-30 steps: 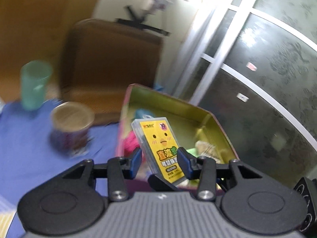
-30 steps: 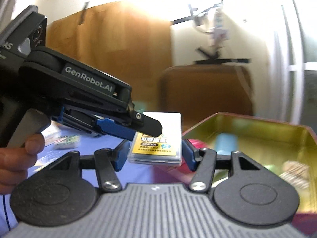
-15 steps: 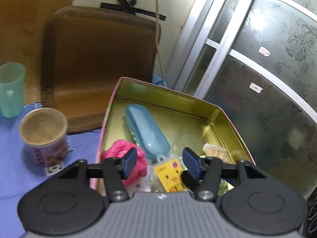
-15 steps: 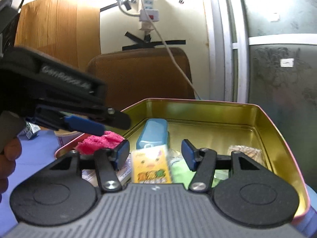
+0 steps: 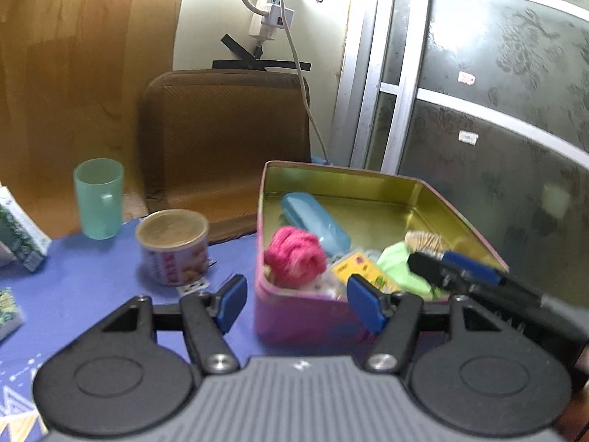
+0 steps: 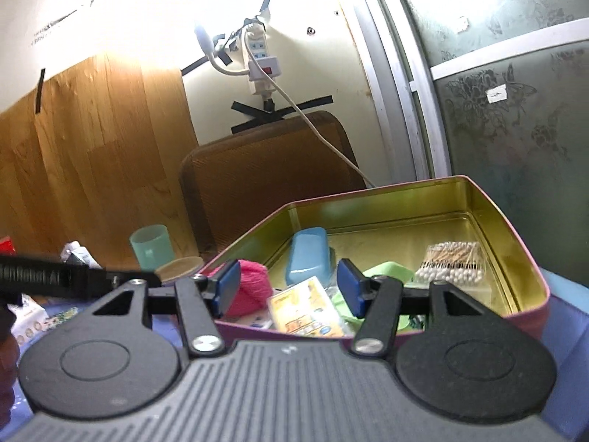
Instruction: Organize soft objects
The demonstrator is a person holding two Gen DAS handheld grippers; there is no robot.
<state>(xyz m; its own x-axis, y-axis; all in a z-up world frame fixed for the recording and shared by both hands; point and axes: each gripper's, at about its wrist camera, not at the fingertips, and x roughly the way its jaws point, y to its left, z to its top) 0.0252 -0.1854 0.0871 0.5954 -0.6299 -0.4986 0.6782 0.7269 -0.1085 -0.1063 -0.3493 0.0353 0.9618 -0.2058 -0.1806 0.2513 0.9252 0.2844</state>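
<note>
Left claw (image 5: 296, 304): angled down before the tin's (image 5: 371, 178) near wall, jaws just widened, nothing between them.
Right claw (image 6: 287, 289): nearly level at the tin's rim, parted, empty.
Yellow card pack (image 6: 307, 309): one, inside the tin, beside one pink yarn ball (image 5: 294, 259).
Counter (image 5: 84, 280): one cup (image 5: 98, 199), one can (image 5: 172, 245) left of the tin.

Very little can be read here. Along the side of my left tool (image 6: 147, 279), where it reaches in from the left of the right wrist view, pale raised letters run in a row; they are blurred, and I make out only something like "nRobot.AI". The tin can (image 5: 172, 246) on the counter carries red characters on its label, too smeared to read. The yellow card pack (image 6: 308, 307) in the tin box (image 6: 522, 258) has printed lines and a small blue badge, none of it legible. The white stickers on the frosted glass door (image 6: 497, 94) show no readable writing.
</note>
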